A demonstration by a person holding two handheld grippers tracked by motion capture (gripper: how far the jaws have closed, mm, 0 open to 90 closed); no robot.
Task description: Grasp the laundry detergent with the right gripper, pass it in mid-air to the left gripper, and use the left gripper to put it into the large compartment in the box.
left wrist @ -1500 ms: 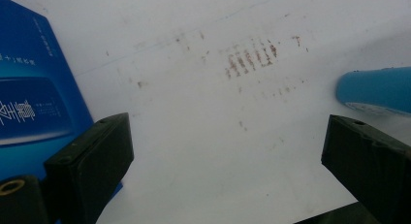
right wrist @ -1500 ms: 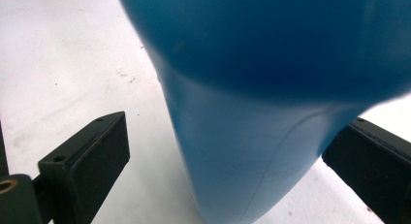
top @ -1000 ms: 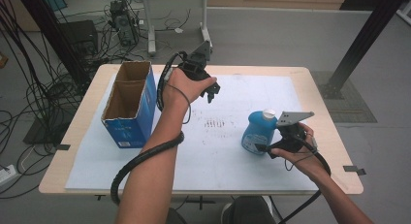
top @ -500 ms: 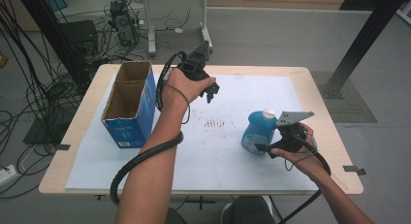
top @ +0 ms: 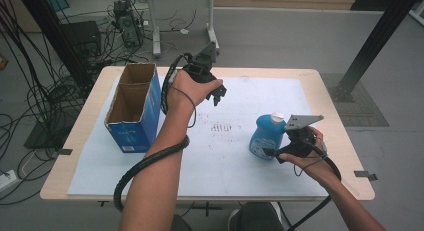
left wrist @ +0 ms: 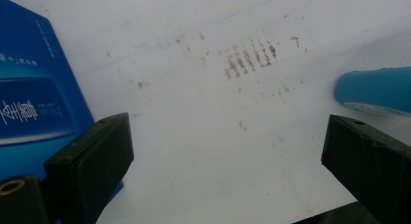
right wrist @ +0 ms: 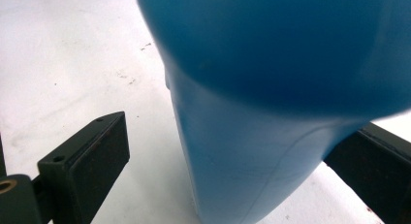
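Straddling the blue bottle (right wrist: pixel 271 112), right tool (top: pixel 272 152) wide open, contact unclear; left tool (top: pixel 218 95) agape, empty.

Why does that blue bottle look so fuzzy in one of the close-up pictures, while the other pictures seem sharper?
In the right gripper view the blue bottle sits so near the lens that its upper part is out of focus, its edges smeared. In the left gripper view the brown smudges on the white mat look fairly crisp. The high view is evenly lit, with soft shadows.

Box (top: pixel 131 107) stands on sheet (top: pixel 220 161) at surface (top: pixel 80 136) left; bottle (top: pixel 266 135) stands right, well apart. Smudge marks (top: pixel 222 127) lie between them.
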